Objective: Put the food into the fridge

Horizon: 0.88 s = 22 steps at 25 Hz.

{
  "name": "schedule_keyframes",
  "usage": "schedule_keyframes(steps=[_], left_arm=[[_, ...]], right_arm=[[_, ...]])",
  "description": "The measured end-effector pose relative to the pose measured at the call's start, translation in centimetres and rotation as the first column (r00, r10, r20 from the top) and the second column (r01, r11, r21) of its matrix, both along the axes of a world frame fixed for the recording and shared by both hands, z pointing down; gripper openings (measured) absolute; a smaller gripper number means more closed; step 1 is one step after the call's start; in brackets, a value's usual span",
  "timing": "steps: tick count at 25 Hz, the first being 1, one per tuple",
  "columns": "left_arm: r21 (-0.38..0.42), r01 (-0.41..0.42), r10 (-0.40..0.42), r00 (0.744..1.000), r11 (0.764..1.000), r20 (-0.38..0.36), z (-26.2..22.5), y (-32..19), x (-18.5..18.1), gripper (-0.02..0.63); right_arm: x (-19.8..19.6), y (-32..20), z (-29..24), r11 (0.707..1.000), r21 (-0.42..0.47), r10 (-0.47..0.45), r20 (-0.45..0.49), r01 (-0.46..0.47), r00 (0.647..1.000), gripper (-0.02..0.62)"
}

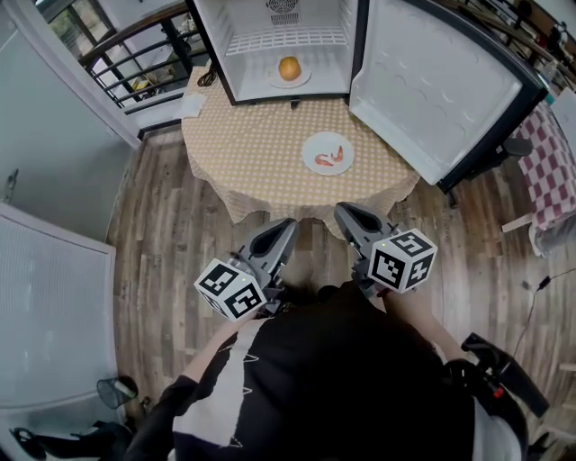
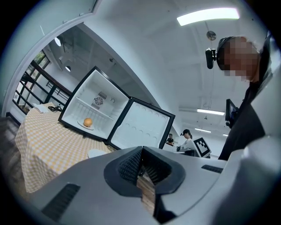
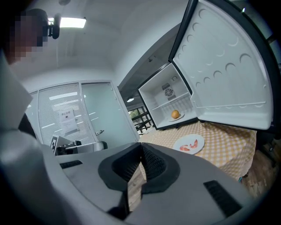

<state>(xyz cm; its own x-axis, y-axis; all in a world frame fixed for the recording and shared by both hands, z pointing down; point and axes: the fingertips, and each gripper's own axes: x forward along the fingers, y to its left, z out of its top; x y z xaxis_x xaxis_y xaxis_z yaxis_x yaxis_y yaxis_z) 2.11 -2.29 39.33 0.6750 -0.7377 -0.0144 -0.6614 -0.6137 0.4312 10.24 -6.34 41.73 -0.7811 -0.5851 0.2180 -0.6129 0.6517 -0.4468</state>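
Before fridge point(image 1: 270, 18), shrimp plate point(image 1: 311, 144) on worktop point(image 1: 252, 153); orange point(image 1: 289, 68) inside fridge; my left tool point(image 1: 286, 225), right tool point(image 1: 346, 213) both clamped together, empty.

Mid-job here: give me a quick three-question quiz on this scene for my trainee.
1. True or false: the white plate of red shrimp-like food sits inside the small white fridge.
2. What lies on the white dish inside that fridge? A. round orange fruit B. banana C. bread
3. Fill in: the left tool and right tool are both ___ and empty.
Key: 1 false; 2 A; 3 shut.
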Motion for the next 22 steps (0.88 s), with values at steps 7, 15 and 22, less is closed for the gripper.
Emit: schedule_keyframes(steps=[7, 15, 22], left_arm=[[-0.011, -0.029, 0.029, 0.999, 1.0, 0.017, -0.4, 0.6, 0.6, 0.012], [-0.059, -0.01, 0.009, 1.0, 0.998, -0.027, 0.4, 0.3, 0.1, 0.014], [-0.04, 0.043, -0.044, 0.999, 0.998, -0.019, 0.5, -0.2, -0.4, 0.014]], right_arm=[[0.6, 0.7, 0.0, 0.998, -0.007, 0.055, 0.004, -0.055, 0.998, 0.017], [0.5, 1.4, 1.2, 0.996, -0.052, 0.065, -0.013, -0.066, 0.998, 0.017], [1.4, 1.3, 2.2, 0.996, -0.067, 0.055, -0.024, -0.056, 0.998, 0.017]])
